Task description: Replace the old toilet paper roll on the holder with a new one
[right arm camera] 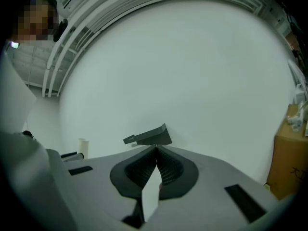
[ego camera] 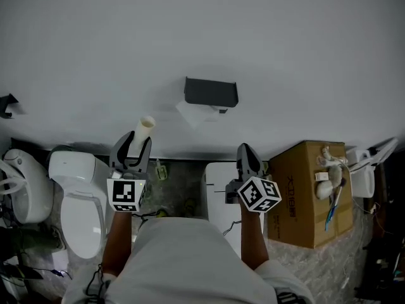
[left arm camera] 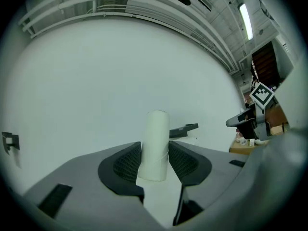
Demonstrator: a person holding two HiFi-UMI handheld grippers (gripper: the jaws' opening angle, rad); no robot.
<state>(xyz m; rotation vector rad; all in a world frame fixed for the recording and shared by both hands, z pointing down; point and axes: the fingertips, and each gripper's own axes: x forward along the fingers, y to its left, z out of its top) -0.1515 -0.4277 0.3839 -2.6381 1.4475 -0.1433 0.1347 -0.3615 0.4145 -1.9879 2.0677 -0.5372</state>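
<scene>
An empty cardboard tube [left arm camera: 155, 146] stands upright between the pads of my left gripper [left arm camera: 155, 162], which is shut on it. In the head view the tube [ego camera: 144, 129] sticks up out of that gripper [ego camera: 131, 149], left of the dark paper holder [ego camera: 211, 92] on the white wall. The holder [right arm camera: 150, 135] carries no roll. My right gripper [right arm camera: 156, 150] is shut with nothing between its pads, and its tips meet just below the holder in its own view. In the head view the right gripper [ego camera: 247, 152] hangs below and right of the holder.
A white toilet [ego camera: 79, 198] stands at the lower left and a white bin [ego camera: 218, 192] at the centre. A cardboard box [ego camera: 307, 192] with cables and bottles on it stands at the right. A small dark hook [ego camera: 7, 104] is on the wall at far left.
</scene>
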